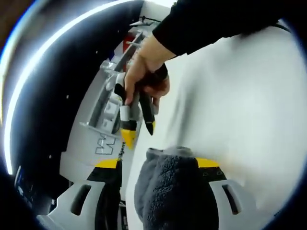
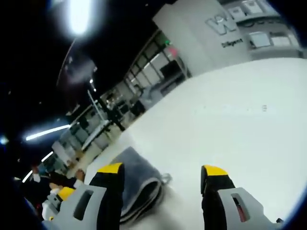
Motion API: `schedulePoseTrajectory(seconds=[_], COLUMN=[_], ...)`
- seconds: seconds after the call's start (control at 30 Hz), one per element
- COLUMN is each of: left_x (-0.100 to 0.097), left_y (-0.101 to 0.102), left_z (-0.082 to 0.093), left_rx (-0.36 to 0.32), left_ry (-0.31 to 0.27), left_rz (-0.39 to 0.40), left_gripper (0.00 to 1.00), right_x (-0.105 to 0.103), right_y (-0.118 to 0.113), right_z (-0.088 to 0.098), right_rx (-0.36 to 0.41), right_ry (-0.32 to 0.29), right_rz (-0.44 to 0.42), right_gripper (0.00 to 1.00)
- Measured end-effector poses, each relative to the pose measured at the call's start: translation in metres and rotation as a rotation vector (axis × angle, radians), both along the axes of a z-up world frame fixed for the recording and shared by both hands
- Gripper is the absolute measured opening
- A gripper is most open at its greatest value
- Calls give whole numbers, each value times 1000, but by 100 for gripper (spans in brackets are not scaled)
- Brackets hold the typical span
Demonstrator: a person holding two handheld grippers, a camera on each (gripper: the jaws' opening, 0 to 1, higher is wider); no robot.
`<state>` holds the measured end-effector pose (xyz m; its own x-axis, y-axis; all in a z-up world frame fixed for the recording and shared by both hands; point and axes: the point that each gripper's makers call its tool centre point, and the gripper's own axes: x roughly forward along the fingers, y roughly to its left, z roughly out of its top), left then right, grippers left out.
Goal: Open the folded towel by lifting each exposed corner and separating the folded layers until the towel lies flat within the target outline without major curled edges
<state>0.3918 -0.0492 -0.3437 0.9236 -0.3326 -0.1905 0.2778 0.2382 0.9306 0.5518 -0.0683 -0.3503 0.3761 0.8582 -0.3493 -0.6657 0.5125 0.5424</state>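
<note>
A wide white table (image 2: 240,124) takes up the near ground, its far edge running against a pale grey wall panel (image 2: 192,33) with dark lettering. Past the table's far corner stands a row of glass partitions (image 2: 153,62) with dark frames. Overhead it is dark, cut by a long curved strip light (image 1: 43,57) and a bright round lamp (image 2: 79,14).

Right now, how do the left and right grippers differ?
The left gripper has the grey towel bunched between its jaws; the right gripper stands open with nothing between them. The towel fills the left's gap, but lies beside the right's left jaw on the white table. Both have yellow-tipped jaws.
</note>
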Motion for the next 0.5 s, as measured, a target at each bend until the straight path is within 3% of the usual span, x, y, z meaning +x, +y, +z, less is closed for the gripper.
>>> schedulePoseTrajectory(seconds=[0.07,0.23,0.27,0.33,0.43,0.5], left_x=[0,-3,-3,-3,0,1], left_y=[0,-1,-3,-6,-4,-5], left_z=[0,3,1,-11,-9,-10], left_rx=[0,-2,-6,-53,-24,-25], left_ry=[-3,4,16,102,71,83], left_rz=[-1,0,-8,-18,-11,-15], left_gripper=[55,40,39,37,31,24], right_x=[-3,-5,-6,-7,-5,-7], right_y=[4,6,6,6,6,7], right_z=[-5,-5,-5,-4,-3,-4], right_rx=[-8,9,18,30,52,56], right_ry=[12,37,48,55,76,79], right_rz=[12,17,21,19,15,20], right_gripper=[62,65,65,68,70,70])
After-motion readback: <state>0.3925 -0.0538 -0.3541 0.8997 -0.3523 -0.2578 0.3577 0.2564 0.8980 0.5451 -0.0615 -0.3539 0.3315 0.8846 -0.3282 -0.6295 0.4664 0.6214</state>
